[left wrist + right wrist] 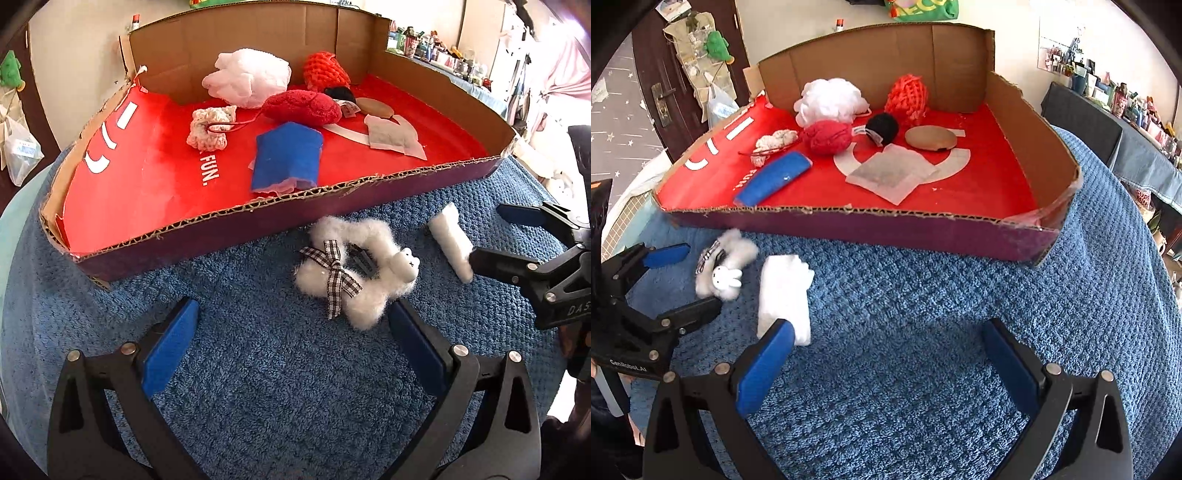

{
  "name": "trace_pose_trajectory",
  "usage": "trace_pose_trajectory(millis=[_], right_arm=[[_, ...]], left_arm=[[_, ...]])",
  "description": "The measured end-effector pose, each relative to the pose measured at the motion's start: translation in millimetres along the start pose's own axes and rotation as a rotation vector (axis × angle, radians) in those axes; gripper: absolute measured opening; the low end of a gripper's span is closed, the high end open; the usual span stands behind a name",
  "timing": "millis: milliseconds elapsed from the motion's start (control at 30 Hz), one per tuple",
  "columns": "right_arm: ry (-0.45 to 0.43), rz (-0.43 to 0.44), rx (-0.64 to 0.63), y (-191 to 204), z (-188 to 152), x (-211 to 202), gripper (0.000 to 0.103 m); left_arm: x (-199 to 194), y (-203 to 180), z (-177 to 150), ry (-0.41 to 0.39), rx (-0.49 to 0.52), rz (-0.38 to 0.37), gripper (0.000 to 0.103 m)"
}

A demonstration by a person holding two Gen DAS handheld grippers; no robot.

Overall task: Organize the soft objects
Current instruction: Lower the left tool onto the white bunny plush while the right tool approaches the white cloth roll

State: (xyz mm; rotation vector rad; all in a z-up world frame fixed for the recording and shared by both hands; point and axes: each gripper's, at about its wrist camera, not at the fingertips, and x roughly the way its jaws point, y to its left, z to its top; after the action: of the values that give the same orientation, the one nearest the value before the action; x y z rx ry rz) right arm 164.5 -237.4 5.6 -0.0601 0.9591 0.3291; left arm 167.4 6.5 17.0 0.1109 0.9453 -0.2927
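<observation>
Left claw (pixel 291 343): jaws held wide apart, nothing gripped, poised low over the blue towel (pixel 258 369). Its right finger is seen just beside the fluffy white scrunchie (pixel 354 273), which lies on the towel with a checked ribbon bow (pixel 334 275) and a small white rabbit charm (pixel 404 264) attached.

Right claw (pixel 888 354): jaws likewise spread, nothing clamped. Its left finger (pixel 768 363) overlaps the near end of the white wad (pixel 785 295) in this view; contact cannot be confirmed. The wad lies on the towel just beside the scrunchie, in front of the box.

Cardboard box (pixel 886 225): a shallow cut-down tray with a red printed floor, set on the towel beyond both loose items. Contents are listed as follows: a blue cloth (pixel 774 177) near the front edge; a white sachet (pixel 892 173); a red plush lump (pixel 827 136); a crocheted cream piece (pixel 774 142); a white mesh pouf (pixel 829 99); an orange net ball (pixel 908 94); a black pompom (pixel 882 127); a tan round pad (pixel 931 138).
</observation>
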Motion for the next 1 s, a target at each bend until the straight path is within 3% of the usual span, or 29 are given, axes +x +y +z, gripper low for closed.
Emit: trace_pose_trajectory(millis=[433, 700, 900, 1000], right_arm=[[0.012, 0.020, 0.014, -2, 1, 0, 0.103], [-0.064, 0.074, 0.023, 1, 1, -21, 0.103], [-0.073, 0.073, -0.069, 17, 4, -22, 0.103], [-0.080, 0.081, -0.125, 29, 5, -20, 0.101]], left_arm=[[2, -1, 0, 0.000, -0.001, -0.003, 0.103], [-25, 1, 6, -0.114, -0.037, -0.109, 0.103], [-14, -10, 18, -0.073, 0.042, -0.141, 0.103], [-9, -15, 20, -0.061, 0.068, -0.134, 0.093]])
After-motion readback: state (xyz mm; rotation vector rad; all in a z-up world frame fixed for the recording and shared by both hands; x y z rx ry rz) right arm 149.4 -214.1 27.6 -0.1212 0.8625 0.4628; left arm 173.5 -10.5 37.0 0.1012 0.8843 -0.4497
